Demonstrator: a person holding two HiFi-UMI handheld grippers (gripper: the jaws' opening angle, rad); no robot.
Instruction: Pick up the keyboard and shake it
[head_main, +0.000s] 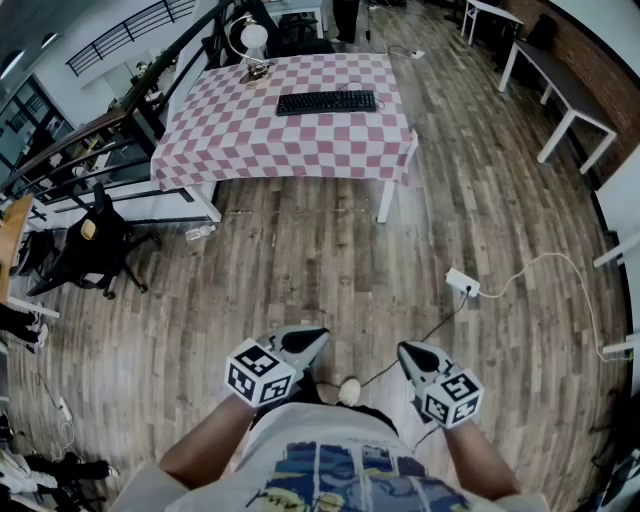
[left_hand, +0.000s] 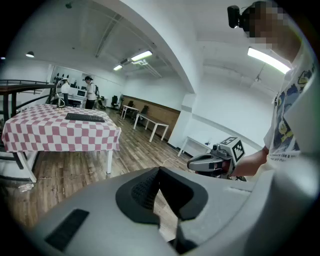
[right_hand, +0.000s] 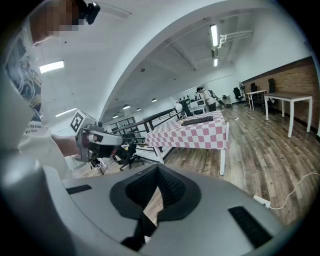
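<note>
The black keyboard (head_main: 326, 102) lies flat on a table with a pink-and-white checked cloth (head_main: 290, 150), far ahead across the wooden floor. Both grippers are held low and close to the person's body, well away from the table. My left gripper (head_main: 306, 342) is shut with nothing in it, and so is my right gripper (head_main: 412, 354). In the left gripper view the keyboard (left_hand: 85, 118) is small on the distant table, beyond the closed left gripper (left_hand: 160, 171), with the right gripper (left_hand: 207, 162) at the side. The right gripper view shows the keyboard (right_hand: 196, 120) past the right gripper (right_hand: 158, 167).
A desk lamp (head_main: 253, 45) stands at the table's far left corner. A white power strip (head_main: 462, 282) and its cables lie on the floor between me and the table. A black chair (head_main: 85, 250) and railings are on the left; white tables (head_main: 560, 90) on the right.
</note>
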